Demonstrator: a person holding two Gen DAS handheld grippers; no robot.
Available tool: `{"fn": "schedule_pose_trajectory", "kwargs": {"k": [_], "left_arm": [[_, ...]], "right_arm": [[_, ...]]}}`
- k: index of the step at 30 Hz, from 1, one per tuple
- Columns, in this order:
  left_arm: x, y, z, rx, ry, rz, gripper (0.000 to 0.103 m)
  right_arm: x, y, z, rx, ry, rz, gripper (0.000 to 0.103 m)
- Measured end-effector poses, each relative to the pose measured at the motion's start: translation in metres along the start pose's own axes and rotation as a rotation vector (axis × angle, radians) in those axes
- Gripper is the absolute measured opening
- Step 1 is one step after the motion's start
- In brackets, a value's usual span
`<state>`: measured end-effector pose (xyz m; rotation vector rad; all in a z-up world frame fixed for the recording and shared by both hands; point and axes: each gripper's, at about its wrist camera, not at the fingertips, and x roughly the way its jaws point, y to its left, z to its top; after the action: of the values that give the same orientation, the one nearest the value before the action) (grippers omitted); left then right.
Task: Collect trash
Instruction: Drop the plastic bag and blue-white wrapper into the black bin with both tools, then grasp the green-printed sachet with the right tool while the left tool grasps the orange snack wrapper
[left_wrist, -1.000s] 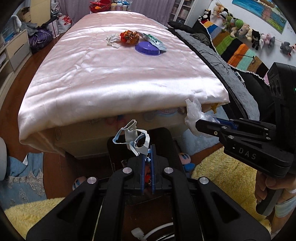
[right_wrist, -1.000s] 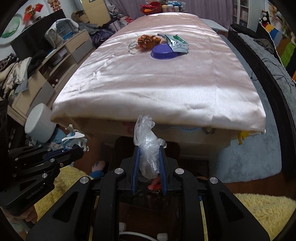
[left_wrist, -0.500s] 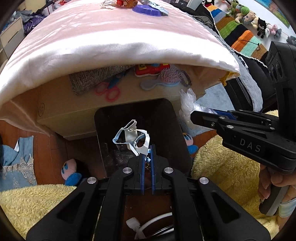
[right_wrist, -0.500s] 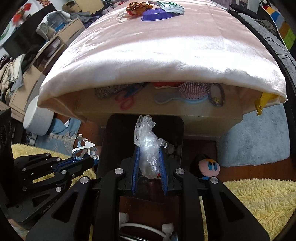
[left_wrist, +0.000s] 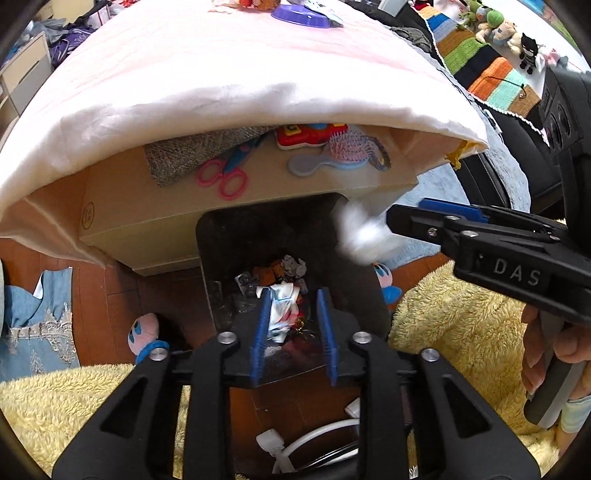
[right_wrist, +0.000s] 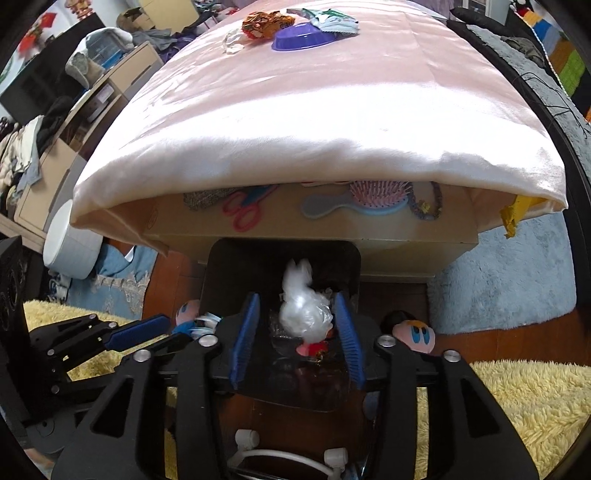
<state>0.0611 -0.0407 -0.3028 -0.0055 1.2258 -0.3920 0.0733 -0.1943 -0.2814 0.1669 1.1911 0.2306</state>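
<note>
A black trash bin is seen on the floor against the near end of a tabletop draped in a pink satin cloth. The left hand-held gripper is pointed steeply down over the bin's mouth; its jaws are opening, and the blue pads are parted with nothing pressed between them. A torn white and blue wrapper is seen between the pads but clear of both, among the crumpled litter already inside the bin. The right hand-held gripper is likewise aimed down into the bin, its jaws opening; a crumpled clear plastic bag is shown blurred between the separated pads, nearer the right one, and whether it touches that pad cannot be told. In the left wrist view the same bag appears as a white blur just off the right gripper's tip, above the bin's right rim. At the far end of the tabletop a purple bowl, an orange snack wrapper, a green and white packet and a scrap of clear plastic are left lying close together.
</note>
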Motion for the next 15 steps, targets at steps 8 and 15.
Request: {"fn": "schedule_pose_trajectory", "kwargs": {"k": [8, 15], "left_arm": [[-0.024, 0.011, 0.01, -0.017, -0.047, 0.033, 0.066], [-0.062, 0.021, 0.033, -0.025, -0.147, 0.088, 0.088]], "right_arm": [[-0.02, -0.006, 0.011, 0.013, -0.067, -0.016, 0.092], [-0.047, -0.016, 0.036, 0.034, -0.156, -0.006, 0.099]]}}
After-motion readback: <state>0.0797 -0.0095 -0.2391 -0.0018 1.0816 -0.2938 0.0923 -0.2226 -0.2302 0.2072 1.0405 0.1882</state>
